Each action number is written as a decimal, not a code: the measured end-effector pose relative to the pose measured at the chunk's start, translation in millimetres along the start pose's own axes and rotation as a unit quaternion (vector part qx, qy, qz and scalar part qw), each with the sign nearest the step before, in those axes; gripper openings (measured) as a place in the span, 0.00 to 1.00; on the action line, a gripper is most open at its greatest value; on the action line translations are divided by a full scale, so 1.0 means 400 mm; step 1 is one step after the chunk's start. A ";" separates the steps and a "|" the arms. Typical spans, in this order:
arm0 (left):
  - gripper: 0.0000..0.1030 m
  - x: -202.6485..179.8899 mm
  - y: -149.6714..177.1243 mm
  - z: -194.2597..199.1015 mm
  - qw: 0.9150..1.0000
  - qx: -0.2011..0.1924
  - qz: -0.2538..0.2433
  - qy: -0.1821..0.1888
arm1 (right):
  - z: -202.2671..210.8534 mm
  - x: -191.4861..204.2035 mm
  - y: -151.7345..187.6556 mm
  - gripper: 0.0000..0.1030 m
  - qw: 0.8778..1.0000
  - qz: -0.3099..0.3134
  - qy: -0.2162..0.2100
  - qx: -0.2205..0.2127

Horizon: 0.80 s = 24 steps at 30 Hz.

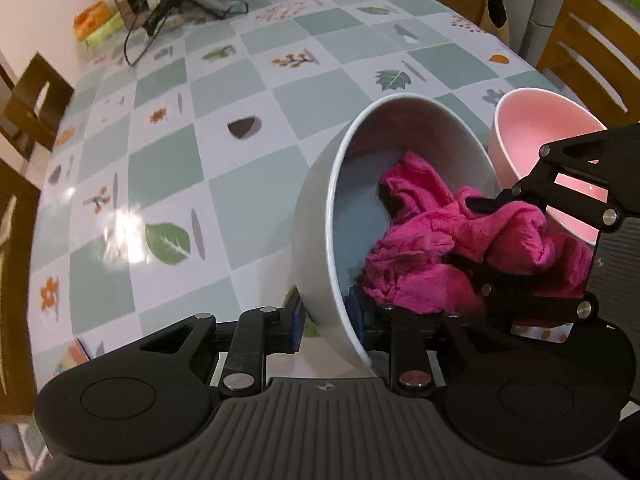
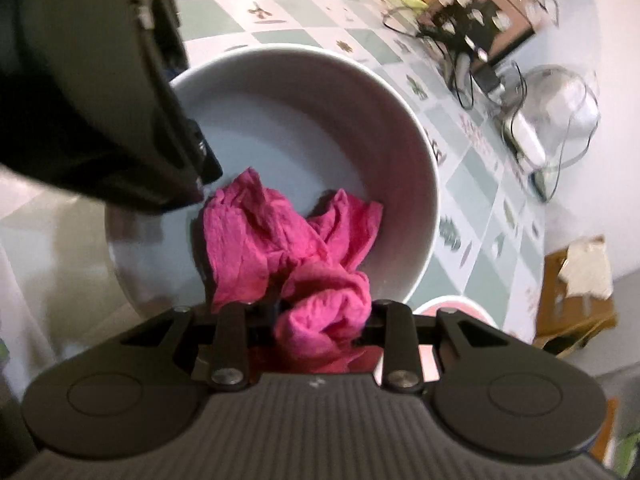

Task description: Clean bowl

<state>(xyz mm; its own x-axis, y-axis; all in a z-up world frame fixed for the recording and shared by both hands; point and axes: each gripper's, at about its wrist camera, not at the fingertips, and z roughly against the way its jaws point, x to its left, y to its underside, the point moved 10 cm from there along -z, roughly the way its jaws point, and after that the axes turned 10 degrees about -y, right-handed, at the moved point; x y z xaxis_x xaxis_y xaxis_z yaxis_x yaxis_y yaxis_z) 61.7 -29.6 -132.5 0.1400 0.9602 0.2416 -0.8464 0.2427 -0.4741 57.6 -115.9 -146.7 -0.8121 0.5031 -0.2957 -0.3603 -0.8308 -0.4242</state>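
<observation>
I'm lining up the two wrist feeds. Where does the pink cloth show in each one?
Left wrist view: the pink cloth sits right of centre, spilling from the tilted white bowl.
Right wrist view: the cloth is low in the centre, bunched in the right hand-held gripper.
Shared landmark: the white bowl.

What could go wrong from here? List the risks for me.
1. The left gripper pinches only the rim of the tilted white bowl; wiping pressure might twist it loose.
2. The pink bowl stands right behind; a slip could knock it.
3. The pink cloth is bunched in the right gripper, so parts of the bowl's inside may go unwiped.
</observation>
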 end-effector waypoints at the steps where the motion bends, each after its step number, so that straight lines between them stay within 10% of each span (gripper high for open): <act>1: 0.26 -0.001 -0.004 0.000 1.000 -0.001 0.001 0.001 | -0.003 -0.007 0.000 0.31 1.000 -0.013 -0.008 -0.001; 24: 0.19 0.056 -0.065 -0.006 1.000 -0.010 -0.006 -0.013 | -0.015 0.041 -0.041 0.31 0.973 -0.158 -0.169 -0.023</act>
<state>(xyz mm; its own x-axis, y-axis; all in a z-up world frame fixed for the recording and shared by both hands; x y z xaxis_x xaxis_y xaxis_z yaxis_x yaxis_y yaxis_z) 88.2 -14.1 -116.7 0.1373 0.9533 0.2690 -0.8337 0.2579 -0.4883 52.9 -92.6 -149.8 -0.7714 0.6181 0.1510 -0.6018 -0.6317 -0.4886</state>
